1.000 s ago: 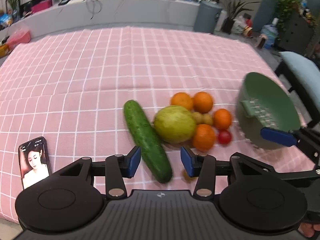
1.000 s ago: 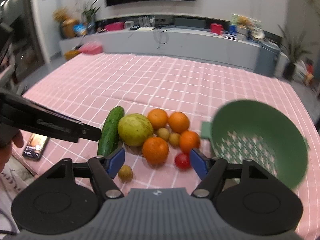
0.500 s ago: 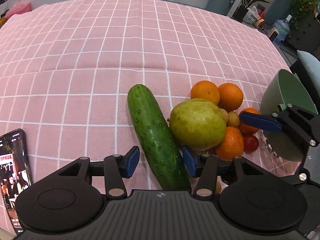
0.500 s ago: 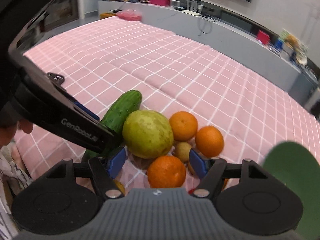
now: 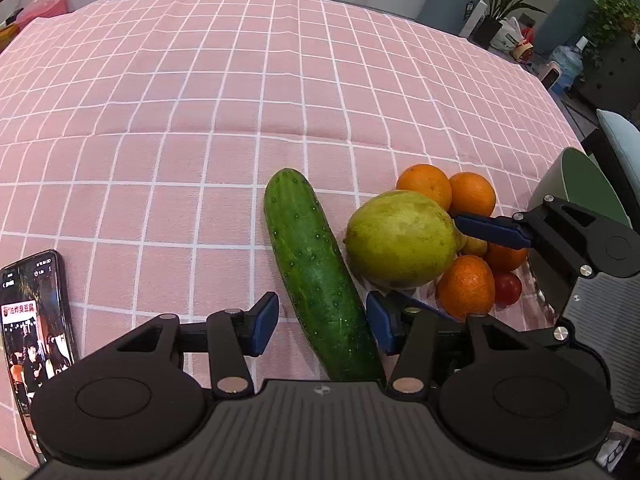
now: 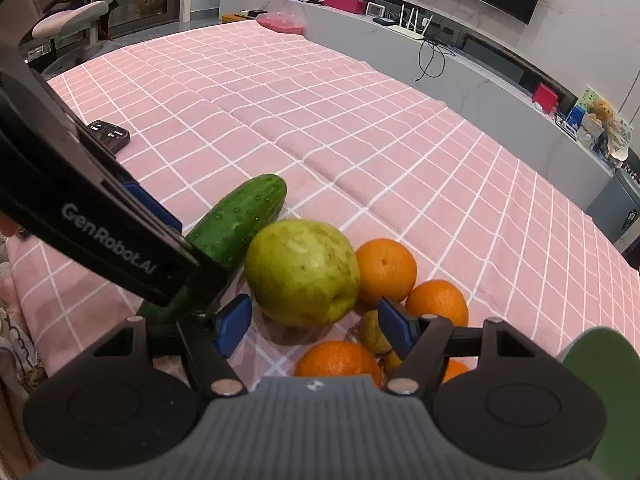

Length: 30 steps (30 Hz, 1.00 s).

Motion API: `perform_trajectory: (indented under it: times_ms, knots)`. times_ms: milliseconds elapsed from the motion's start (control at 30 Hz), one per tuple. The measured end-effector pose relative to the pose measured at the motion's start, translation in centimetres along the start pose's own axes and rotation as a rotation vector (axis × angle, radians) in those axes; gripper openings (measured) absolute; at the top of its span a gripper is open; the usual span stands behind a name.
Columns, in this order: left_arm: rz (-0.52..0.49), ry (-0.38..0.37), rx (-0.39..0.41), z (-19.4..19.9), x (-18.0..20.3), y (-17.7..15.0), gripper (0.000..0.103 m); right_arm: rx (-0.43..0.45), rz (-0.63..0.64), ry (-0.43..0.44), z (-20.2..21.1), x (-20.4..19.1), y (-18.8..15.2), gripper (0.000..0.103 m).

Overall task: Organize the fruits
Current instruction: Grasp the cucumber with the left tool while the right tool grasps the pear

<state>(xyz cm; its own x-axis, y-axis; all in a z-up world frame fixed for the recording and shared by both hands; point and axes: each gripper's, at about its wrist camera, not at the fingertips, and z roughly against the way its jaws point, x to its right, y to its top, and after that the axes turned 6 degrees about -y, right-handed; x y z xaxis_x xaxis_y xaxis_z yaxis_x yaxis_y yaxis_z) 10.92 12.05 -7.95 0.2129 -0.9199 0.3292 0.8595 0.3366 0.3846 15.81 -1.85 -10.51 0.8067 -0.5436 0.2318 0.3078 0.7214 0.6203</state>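
Note:
A dark green cucumber [image 5: 316, 268] lies on the pink checked cloth, its near end between the pads of my left gripper [image 5: 320, 322]. The jaws are opening and do not press on it. Beside it sits a large yellow-green fruit [image 6: 302, 270], just ahead of my open right gripper [image 6: 314, 326], whose blue pads stand to either side of its near face. Several oranges [image 5: 466, 286], a small red tomato [image 5: 507, 288] and small yellowish fruits [image 5: 474, 246] crowd behind it. One right finger [image 5: 492, 229] reaches in behind the big fruit.
A green colander [image 5: 580, 184] stands at the right edge of the cloth, next to the fruit pile. A lit phone [image 5: 36, 320] lies at the near left. The far half of the cloth [image 5: 240, 80] is bare. Chairs and a long counter lie beyond.
Both grippers have come down and closer to the fruit. The left jaws widened around the cucumber's end. The right gripper rolled and swung from the oranges to the big green fruit.

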Motion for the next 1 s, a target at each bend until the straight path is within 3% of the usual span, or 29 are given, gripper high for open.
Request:
perform_trajectory:
  times_ms: [67,467,600,633,767,1000]
  knots:
    - [0.017,-0.006,-0.004,-0.4,-0.3,0.1,0.069,-0.001,-0.001,0.003,-0.2,-0.1,0.1,0.067]
    - [0.002,0.021,0.054,-1.4,-0.8,0.1,0.075,0.012,0.04,-0.029,-1.1,-0.6,0.1,0.068]
    - [-0.023,0.037,0.075,-1.7,-0.6,0.0,0.075,0.019,0.041,-0.045,-1.4,-1.2,0.2,0.06]
    - [-0.025,0.036,0.079,-1.6,-0.6,-0.1,0.074,0.021,0.039,-0.051,-1.4,-1.3,0.2,0.06]
    - [-0.018,-0.012,0.081,-1.6,-0.8,-0.2,0.054,0.019,0.024,-0.057,-1.3,-1.2,0.1,0.059]
    - [0.022,-0.034,0.077,-0.9,-1.5,-0.4,0.049,-0.001,0.005,-0.041,-0.5,-1.0,0.0,0.059]
